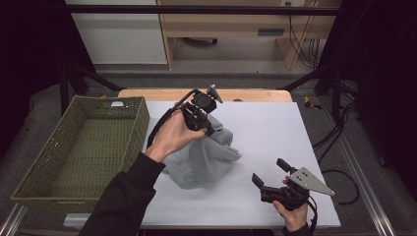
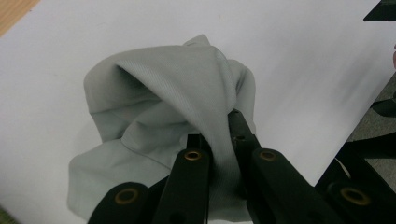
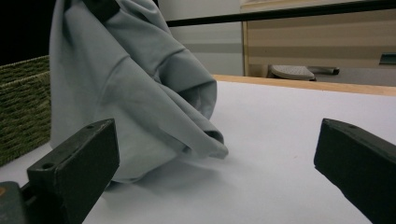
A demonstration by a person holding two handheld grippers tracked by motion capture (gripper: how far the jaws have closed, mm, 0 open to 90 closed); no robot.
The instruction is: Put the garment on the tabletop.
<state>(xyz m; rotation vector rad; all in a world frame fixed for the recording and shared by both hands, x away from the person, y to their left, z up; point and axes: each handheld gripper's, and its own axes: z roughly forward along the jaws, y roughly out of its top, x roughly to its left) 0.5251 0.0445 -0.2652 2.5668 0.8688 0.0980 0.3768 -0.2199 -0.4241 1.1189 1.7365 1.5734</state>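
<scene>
My left gripper (image 1: pixel 210 129) sits just above the middle of the high view, jaws pressed together on a fold of the grey cloth (image 1: pixel 204 157); in the left gripper view the fabric (image 2: pixel 159 121) runs up between my two black jaws and bunches into a peak beyond them. The cloth hangs from that pinch, its lower part resting in a heap on the white table cover (image 1: pixel 275 128) at the centre of the high view. How much of the heap is lifted off the surface I cannot say for sure. My right gripper (image 1: pixel 269 175) is low and right of centre in the high view, near the front edge of the cover, jaws spread wide with nothing between them; the cloth is near but apart from it. In the right gripper view the cloth (image 3: pixel 130 93) stands at the left of the frame, with bare white surface stretching to the right between my jaws. The woven green basket (image 1: pixel 34 174) fills the left of the high view, its right wall just beside the cloth. Bare cover lies open from the cloth to the right edge and toward the wooden strip (image 1: pixel 255 95) at the back.
</scene>
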